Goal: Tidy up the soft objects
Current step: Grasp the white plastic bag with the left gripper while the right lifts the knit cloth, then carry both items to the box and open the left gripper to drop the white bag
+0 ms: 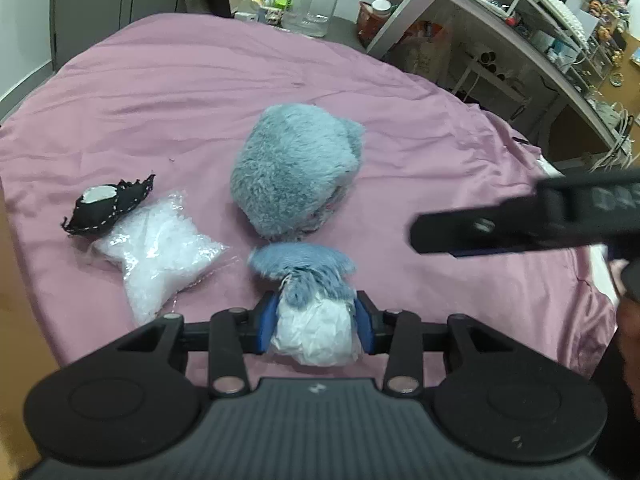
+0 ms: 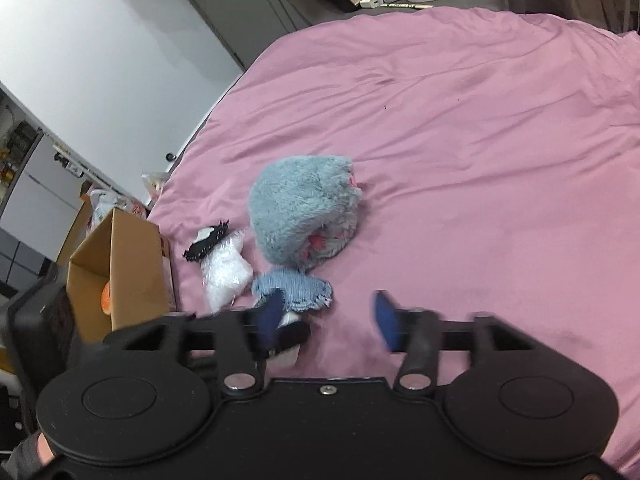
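Left tool [image 1: 318, 320] is clamped on a small plush piece [image 1: 308, 280], blue fur up front and white crinkly stuffing pinched between its blue pads. Right tool [image 2: 326, 320] stands released, nothing between its pads, just beside that piece. Ahead of the left tool sits one big blue fluffy plush [image 1: 298, 168]; ahead and to its left, one clear bag of white beads [image 1: 160, 248] with one black stitched scrap [image 1: 108, 204] resting on it, all on the pink bed sheet [image 1: 160, 92]. Only the right view catches the cardboard box [image 2: 120, 272] off the bed's edge. No lettering is readable.
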### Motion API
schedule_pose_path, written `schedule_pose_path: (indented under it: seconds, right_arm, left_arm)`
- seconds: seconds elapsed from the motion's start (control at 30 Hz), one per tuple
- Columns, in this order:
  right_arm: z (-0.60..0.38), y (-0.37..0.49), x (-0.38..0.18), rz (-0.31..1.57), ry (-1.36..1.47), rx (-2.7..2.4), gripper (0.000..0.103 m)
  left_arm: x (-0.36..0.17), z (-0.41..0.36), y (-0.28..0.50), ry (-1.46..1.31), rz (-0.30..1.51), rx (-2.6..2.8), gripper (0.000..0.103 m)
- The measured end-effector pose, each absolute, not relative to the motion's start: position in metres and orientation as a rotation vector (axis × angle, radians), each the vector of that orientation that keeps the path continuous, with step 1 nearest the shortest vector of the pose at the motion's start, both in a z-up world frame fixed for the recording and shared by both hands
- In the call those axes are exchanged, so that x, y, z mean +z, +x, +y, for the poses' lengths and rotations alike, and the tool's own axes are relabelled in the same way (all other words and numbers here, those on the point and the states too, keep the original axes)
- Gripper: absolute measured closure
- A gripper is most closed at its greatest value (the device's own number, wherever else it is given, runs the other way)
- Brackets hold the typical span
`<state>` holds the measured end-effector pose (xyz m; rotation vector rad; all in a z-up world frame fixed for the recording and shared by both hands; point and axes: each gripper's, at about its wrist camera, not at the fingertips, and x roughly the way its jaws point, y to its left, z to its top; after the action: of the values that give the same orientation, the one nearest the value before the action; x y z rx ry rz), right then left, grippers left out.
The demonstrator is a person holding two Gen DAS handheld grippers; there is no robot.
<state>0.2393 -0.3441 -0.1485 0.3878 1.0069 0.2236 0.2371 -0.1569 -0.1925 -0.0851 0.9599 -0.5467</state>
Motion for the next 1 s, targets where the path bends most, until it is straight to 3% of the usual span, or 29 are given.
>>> schedule_pose_path:
  seconds: [0.67,0.73,0.77,0.8,1.0]
  right_arm:
    - [-0.293,0.251,-0.202,1.199,0.539,0.288,0.045]
    - [-0.289,0.251,-0.205,1.198,0.546,0.286,0.052]
    - [-0.288,0.252,-0.206,1.201,0.548,0.285,0.073]
    - [-0.288,0.253,-0.207,1.210,0.555,0.286,0.085]
    - [-0.295,0.244,-0.192,1.175,0.565,0.266,0.086]
  left_arm:
    - [-0.195,-0.132,0.202,-0.050,0.986,-0.549,0.063]
    - [-0.196,-0.129,0.201,-0.061,0.988,-0.548,0.063]
    - [-0.195,-0.127,0.200,-0.063,0.988,-0.548,0.063]
    - [-0.195,-0.126,0.198,-0.062,0.987,-0.549,0.063]
    - [-0.182,-0.120,0.192,-0.057,0.955,-0.551,0.063]
